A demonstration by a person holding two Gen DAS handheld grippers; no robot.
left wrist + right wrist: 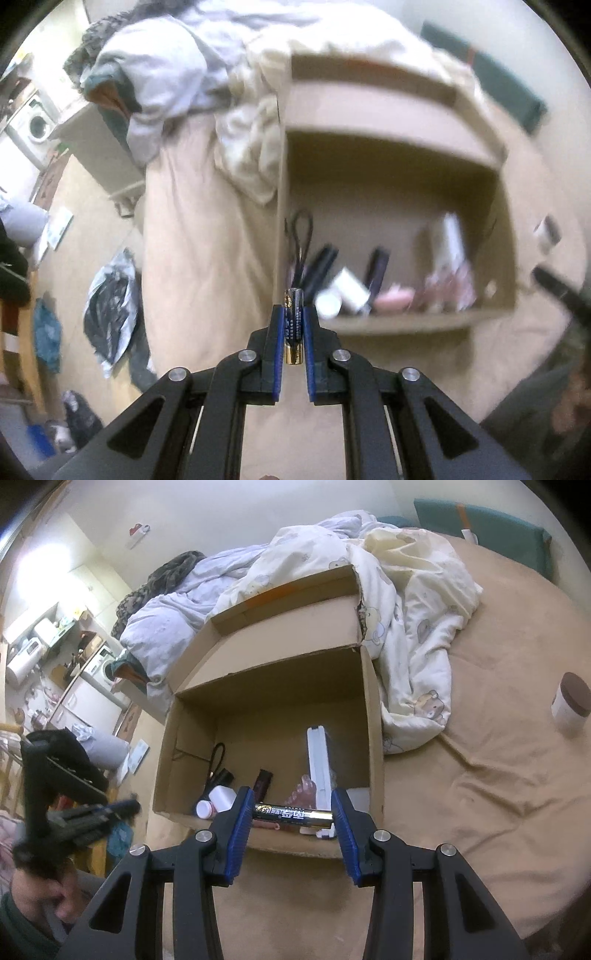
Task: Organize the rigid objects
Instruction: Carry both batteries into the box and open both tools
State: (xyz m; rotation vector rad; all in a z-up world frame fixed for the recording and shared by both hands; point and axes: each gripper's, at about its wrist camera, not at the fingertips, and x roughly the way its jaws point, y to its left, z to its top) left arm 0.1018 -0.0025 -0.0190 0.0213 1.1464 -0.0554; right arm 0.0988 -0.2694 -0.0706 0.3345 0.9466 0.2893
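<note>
My left gripper (294, 314) is shut on a black and gold battery (294, 326), held lengthwise between its blue pads, just in front of the open cardboard box (391, 122). My right gripper (291, 814) is shut on a second black and gold battery (291, 815), held crosswise end to end, above the box's near wall (295, 843). The box (375, 716) holds a white bottle (218, 799), a dark tube (263, 782), a tall white case (318, 764) and pinkish items. The left gripper shows blurred at the left of the right wrist view (92, 812).
The box stands on a bed with a tan sheet (480, 812). A rumpled white duvet (406, 627) lies behind and right of the box. A white jar with a brown lid (570, 705) stands on the sheet at the right. The floor at the left is cluttered with bags (107, 314).
</note>
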